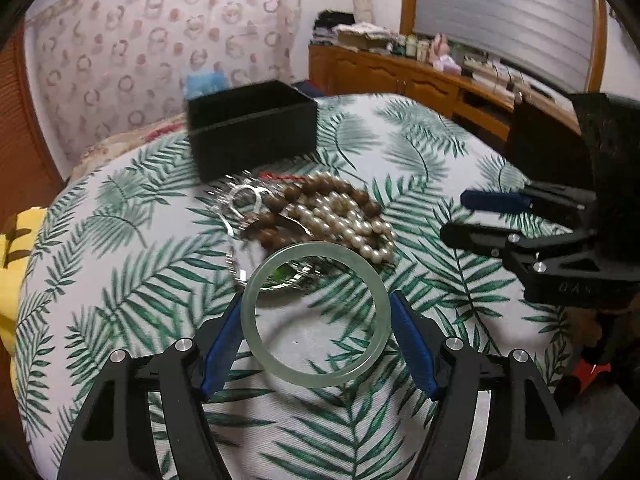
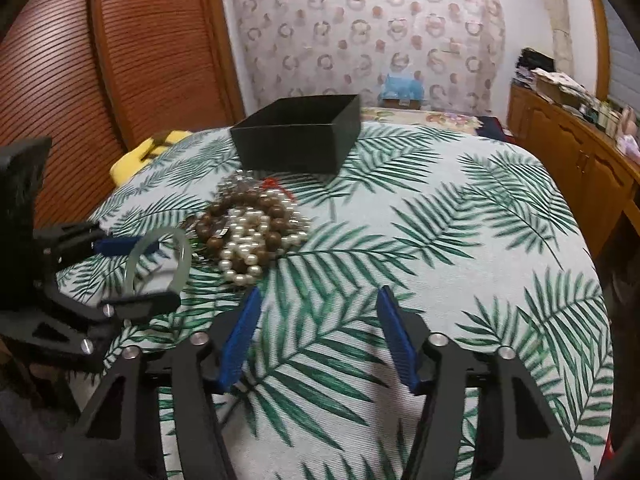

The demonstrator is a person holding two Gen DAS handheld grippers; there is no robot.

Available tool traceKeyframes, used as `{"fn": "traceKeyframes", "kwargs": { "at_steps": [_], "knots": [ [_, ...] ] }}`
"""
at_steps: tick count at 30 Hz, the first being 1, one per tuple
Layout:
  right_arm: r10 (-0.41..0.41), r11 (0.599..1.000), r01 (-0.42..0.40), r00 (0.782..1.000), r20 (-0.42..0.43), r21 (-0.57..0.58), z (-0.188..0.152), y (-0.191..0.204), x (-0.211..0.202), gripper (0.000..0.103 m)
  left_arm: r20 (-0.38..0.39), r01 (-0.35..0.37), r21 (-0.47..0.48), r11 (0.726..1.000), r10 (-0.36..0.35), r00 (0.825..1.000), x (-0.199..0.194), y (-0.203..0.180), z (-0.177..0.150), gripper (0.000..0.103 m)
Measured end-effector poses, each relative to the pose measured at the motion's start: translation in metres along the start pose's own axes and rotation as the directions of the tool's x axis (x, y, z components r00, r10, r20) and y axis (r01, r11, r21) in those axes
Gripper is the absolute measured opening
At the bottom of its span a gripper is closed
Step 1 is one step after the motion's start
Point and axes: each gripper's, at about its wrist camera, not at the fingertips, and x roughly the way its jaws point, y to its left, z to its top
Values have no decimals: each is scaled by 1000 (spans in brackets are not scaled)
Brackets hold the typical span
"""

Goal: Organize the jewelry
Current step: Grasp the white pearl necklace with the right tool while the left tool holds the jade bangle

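My left gripper [image 1: 316, 300] is shut on a pale green jade bangle [image 1: 256, 344] and holds it flat just above the table; the bangle also shows in the right wrist view [image 2: 182, 258]. Beyond it lies a heap of jewelry: a white pearl string [image 1: 352, 224], brown wooden beads [image 1: 276, 212] and silver pieces [image 1: 244, 200]. An open black box [image 1: 252, 128] stands behind the heap, also in the right wrist view [image 2: 300, 136]. My right gripper [image 2: 318, 300] is open and empty, to the right of the heap [image 2: 252, 232].
The table carries a white cloth with green palm leaves [image 2: 440, 240]. A wooden sideboard with clutter [image 1: 440, 68] runs along the right. A yellow cloth [image 2: 148, 152] lies at the table's far left edge. A wooden shutter door [image 2: 100, 60] stands at the left.
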Motion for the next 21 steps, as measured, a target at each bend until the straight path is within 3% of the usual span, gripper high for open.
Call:
{"fn": "traceKeyframes", "kwargs": {
  "at_steps": [6,7,9,18,21],
  "knots": [
    [48,996,-49,999,-14,-81,19,21,7,37,57,-6,-55,998,10,998,-18,16,1,68],
    [51,994,-53,998,-22,-92,21,24,12,24,63,-8,-61,998,12,998,-19,19,2,68],
    [77,991,-81,996,-43,-105,24,29,20,13,77,-11,-73,997,17,997,-23,23,2,68],
    [40,991,-51,995,-89,-121,24,31,34,13,98,-7,-91,996,16,995,-28,30,-2,68],
    [39,994,-49,994,-106,-102,23,27,36,21,99,-3,-94,996,13,995,-28,30,-2,68]
  ]
}}
